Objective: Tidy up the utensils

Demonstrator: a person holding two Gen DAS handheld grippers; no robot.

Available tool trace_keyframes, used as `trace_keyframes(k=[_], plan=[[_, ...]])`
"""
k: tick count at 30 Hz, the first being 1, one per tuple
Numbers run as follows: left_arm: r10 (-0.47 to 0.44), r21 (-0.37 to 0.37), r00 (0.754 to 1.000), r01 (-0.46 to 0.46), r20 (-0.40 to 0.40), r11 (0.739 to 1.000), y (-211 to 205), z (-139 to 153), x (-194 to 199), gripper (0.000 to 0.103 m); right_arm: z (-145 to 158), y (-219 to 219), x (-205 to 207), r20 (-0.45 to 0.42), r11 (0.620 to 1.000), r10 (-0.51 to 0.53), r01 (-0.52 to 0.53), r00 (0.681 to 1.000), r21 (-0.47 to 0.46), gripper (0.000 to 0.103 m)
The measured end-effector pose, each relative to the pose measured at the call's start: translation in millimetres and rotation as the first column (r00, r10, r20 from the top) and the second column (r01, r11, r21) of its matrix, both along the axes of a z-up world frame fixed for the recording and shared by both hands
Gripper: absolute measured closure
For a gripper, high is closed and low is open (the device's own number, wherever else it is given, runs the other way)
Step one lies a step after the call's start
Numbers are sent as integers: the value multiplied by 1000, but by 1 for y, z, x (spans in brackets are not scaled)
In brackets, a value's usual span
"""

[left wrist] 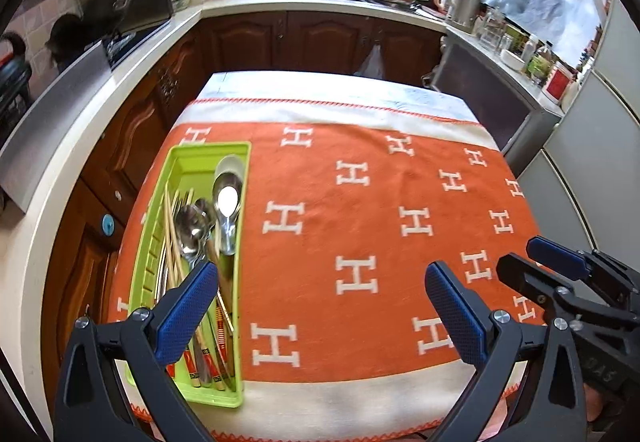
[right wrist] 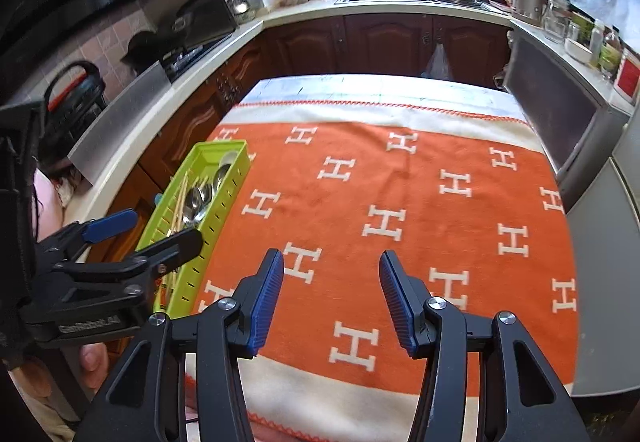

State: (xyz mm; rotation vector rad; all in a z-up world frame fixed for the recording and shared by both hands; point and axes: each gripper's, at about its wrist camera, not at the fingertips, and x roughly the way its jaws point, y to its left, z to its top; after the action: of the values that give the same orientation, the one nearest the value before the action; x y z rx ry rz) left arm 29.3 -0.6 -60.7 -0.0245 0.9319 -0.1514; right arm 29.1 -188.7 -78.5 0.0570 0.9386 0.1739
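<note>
Both tools match — the left gripper [left wrist: 320, 298] and right gripper [right wrist: 331, 298] have black plastic arms, silver round screws and textured blue pads [right wrist: 267, 306]; bare fingertip skin shows beneath.

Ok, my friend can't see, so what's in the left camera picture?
A green tray full of spoons and chopsticks sits at the left edge of an orange cloth on a kitchen table. The open left hand-held gripper hovers near it, holding nothing.

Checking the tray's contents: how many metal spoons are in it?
3: a large one at the green tray's right side, two smaller left of it. More may be hidden.
</note>
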Motion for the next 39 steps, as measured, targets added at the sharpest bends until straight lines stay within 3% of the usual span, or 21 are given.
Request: trace_keyframes(k=[6, 16, 23, 39], plan=[[-19, 16, 999, 19, 30, 1000, -16, 15, -11, 1, 29, -22, -19, 5, 995, -35, 34, 999, 94, 52], [5, 43, 997, -9, 73, 999, -23, 36, -25, 1, 59, -19, -46, 75, 996, -67, 63, 995, 66, 49], [21, 78, 995, -29, 98, 997, -25, 42, -30, 1, 67, -17, -54, 108, 997, -78, 74, 991, 39, 49], [26, 72, 997, -32, 78, 997, -25, 38, -25, 1, 64, -21, -53, 98, 995, -94, 90, 991, 44, 49]])
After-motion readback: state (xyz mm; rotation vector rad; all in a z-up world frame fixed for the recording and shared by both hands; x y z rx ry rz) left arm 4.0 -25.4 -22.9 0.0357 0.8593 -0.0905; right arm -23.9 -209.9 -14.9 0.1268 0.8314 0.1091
